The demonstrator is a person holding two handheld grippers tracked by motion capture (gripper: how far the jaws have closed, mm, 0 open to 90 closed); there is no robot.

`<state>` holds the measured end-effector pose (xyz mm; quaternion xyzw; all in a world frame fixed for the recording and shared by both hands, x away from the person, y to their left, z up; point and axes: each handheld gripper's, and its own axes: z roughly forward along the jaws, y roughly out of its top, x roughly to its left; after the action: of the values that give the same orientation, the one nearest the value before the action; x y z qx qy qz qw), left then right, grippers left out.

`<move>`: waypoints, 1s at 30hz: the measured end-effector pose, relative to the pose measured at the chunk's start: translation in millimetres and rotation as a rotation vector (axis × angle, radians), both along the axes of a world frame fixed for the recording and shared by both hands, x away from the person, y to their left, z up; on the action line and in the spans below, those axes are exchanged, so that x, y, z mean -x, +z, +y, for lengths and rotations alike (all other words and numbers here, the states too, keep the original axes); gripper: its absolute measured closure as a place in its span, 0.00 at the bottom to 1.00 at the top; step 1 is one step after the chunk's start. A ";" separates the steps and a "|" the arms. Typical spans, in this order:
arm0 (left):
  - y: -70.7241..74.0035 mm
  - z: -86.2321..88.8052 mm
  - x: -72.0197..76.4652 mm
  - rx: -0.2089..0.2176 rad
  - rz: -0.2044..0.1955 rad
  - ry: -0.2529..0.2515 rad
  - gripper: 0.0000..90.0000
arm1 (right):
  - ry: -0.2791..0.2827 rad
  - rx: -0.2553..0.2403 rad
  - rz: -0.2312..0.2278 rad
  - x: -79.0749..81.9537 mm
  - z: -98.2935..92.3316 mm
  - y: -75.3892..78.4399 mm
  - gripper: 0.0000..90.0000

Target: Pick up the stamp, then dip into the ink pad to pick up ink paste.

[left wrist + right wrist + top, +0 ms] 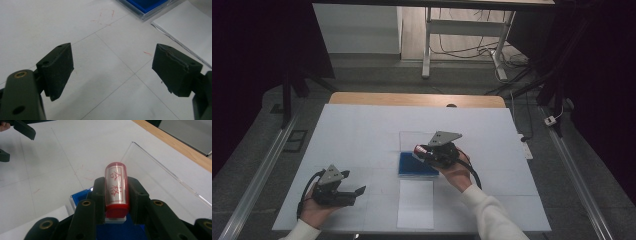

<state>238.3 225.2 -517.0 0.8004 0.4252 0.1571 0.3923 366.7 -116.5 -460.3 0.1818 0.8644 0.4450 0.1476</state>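
Between my right gripper point(117, 202)'s jaws I hold a red stamp point(116, 191) lying on its side, the jaws closed against its clear barrel. Red characters reading 合格 run along the barrel inside a red-lined frame, legible in the right gripper view; from the high view the stamp point(421, 149) is just a red speck at the gripper point(428, 152)'s tip. Directly under the jaws sits a blue ink pad point(82, 197) in a clear case, its transparent lid point(160, 173) open and lying beyond the stamp on the white table cover point(50, 170). Farther off, at the upper left of that view, the other gripper's black jaw tips appear.

My left gripper point(112, 70) is spread wide with nothing between its jaws, held low over the cover. Ahead of it lie a white paper sheet point(185, 27) and the blue pad's corner point(146, 5). Faint red marks point(105, 16) stain the cover just short of the pad. The high view places the sheet point(416, 204) nearer to me than the pad point(417, 165), with my left gripper point(354, 194) well to their side.
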 end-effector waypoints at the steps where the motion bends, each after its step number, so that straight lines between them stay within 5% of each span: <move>1: 0.0 -0.1 0.1 0.000 -0.001 0.001 0.19 | 0.000 -0.002 0.000 0.0 0.0 0.1 0.78; 14: 0.1 0.7 0.1 0.000 -0.001 0.002 0.19 | 0.008 -0.005 0.019 -1.8 3.0 -2.0 0.78; 30: -0.1 0.4 -2.0 0.001 0.001 -0.003 0.19 | 0.005 0.070 0.028 -8.9 10.6 -11.1 0.78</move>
<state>240.4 225.6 -517.1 0.8009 0.4244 0.1558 0.3926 375.6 -105.8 -471.4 0.1807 0.8818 0.4122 0.1407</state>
